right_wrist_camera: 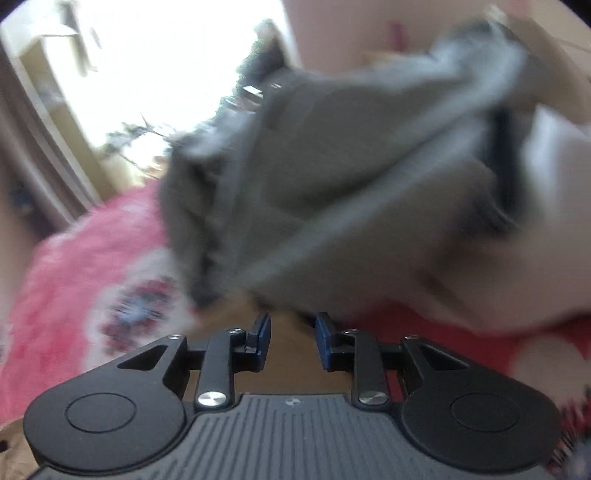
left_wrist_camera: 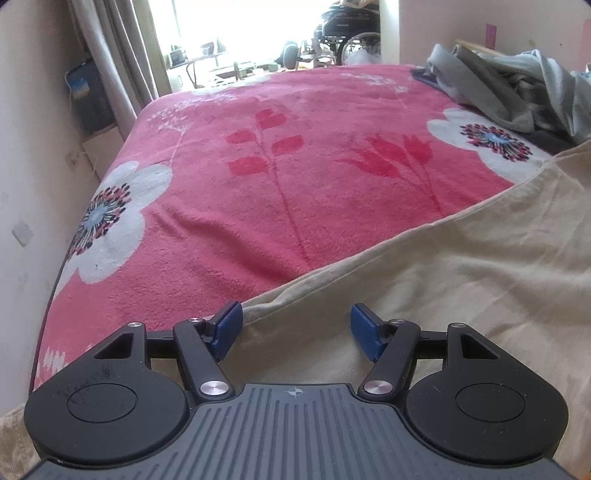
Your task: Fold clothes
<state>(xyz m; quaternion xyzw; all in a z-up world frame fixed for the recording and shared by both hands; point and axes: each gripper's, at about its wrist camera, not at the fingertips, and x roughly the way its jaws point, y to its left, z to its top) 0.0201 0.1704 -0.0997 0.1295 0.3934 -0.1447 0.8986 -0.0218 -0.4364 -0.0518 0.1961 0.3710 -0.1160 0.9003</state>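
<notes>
A beige garment (left_wrist_camera: 443,277) lies spread over the near right part of a pink flowered blanket (left_wrist_camera: 258,166). My left gripper (left_wrist_camera: 297,317) hovers at the garment's hemmed edge, jaws wide apart, blue pads (left_wrist_camera: 229,325) touching nothing. A heap of grey clothes (left_wrist_camera: 517,92) lies at the far right of the bed. The right wrist view is motion-blurred: the grey heap (right_wrist_camera: 351,184) fills it just ahead of my right gripper (right_wrist_camera: 291,325). Its jaws stand partly apart with only tan cloth (right_wrist_camera: 288,354) showing below the gap. The pink blanket (right_wrist_camera: 74,277) lies to its left.
A wall (left_wrist_camera: 22,184) and a grey curtain (left_wrist_camera: 110,55) run along the bed's left side. Beyond the bed's far end are a bright window and a wheelchair (left_wrist_camera: 347,29). A blurred white shape (right_wrist_camera: 554,221) sits right of the grey heap.
</notes>
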